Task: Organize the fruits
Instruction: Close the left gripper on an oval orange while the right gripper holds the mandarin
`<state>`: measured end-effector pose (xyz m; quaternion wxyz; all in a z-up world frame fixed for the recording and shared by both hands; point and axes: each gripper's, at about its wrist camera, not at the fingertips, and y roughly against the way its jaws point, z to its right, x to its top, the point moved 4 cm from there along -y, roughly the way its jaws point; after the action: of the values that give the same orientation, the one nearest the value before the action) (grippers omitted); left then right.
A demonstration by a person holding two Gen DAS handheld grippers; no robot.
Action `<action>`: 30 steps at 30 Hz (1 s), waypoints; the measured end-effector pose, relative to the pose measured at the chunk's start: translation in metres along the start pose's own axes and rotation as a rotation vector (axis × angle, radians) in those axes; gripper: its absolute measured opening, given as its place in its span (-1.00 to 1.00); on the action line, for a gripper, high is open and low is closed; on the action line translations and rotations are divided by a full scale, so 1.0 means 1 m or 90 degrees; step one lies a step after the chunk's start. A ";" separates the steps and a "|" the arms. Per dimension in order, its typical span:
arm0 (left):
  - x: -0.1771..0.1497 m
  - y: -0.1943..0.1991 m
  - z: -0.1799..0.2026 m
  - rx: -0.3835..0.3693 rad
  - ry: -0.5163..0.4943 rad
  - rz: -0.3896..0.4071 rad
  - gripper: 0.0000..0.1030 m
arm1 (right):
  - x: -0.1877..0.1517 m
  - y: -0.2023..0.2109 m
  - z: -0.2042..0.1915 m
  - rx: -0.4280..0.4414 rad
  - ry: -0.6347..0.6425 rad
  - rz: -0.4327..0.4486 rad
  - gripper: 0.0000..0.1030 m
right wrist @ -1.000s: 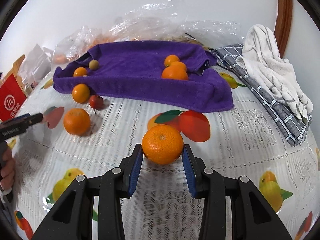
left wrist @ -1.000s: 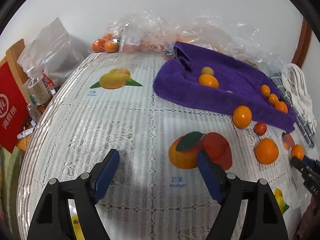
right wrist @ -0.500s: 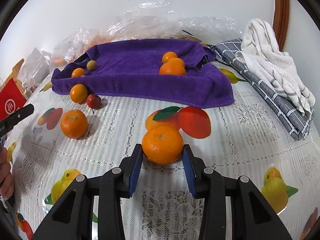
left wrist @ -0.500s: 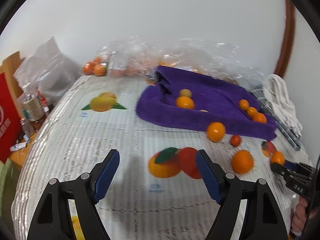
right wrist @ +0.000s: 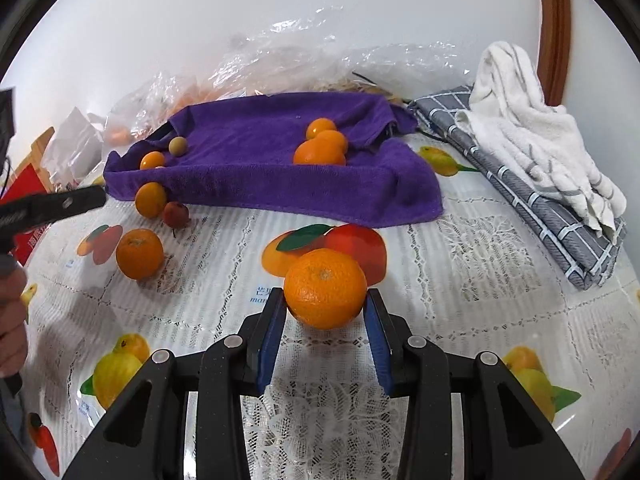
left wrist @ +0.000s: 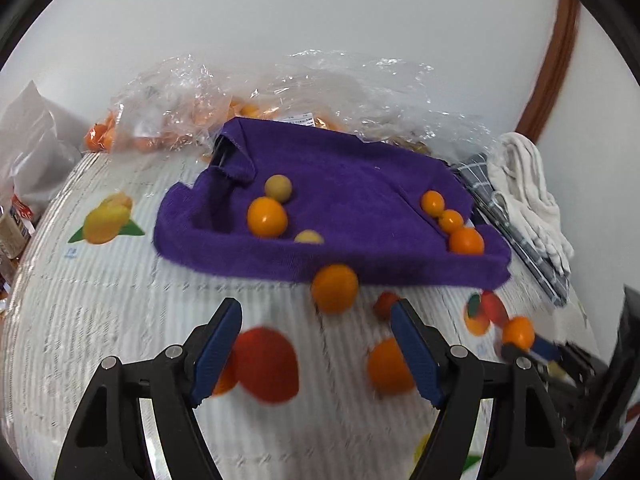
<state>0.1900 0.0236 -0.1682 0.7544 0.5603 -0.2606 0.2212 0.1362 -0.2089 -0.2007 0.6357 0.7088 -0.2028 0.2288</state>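
My right gripper (right wrist: 325, 314) is shut on a large orange (right wrist: 325, 288), held just above the tablecloth in front of the purple towel (right wrist: 256, 184). The towel holds three oranges (right wrist: 320, 152) at its right and small fruits (right wrist: 152, 160) at its left. On the cloth lie an orange (right wrist: 139, 254), a smaller orange (right wrist: 150, 199) and a small red fruit (right wrist: 175, 214). My left gripper (left wrist: 316, 346) is open and empty, above the cloth facing the towel (left wrist: 344, 184), with the smaller orange (left wrist: 334, 288) just beyond its fingertips. The right gripper shows at the left wrist view's right edge (left wrist: 536, 352).
Clear plastic bags with more oranges (left wrist: 192, 112) lie behind the towel against the wall. A grey checked cloth (right wrist: 532, 200) and a white towel (right wrist: 532, 136) lie at the right. A red box (right wrist: 24, 196) and white bags (left wrist: 28, 148) stand at the left.
My left gripper has swung right and closer to the towel and the loose fruits, still open. My right gripper keeps the large orange and has shifted slightly forward.
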 end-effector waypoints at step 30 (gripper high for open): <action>0.007 -0.028 -0.011 -0.091 0.104 0.010 -0.37 | -0.001 0.002 0.007 0.050 -0.045 0.013 -0.23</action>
<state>0.2146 0.0267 -0.1871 0.8094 0.4832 -0.2179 0.2530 0.1343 -0.2159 -0.2001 0.5975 0.7386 -0.2235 0.2180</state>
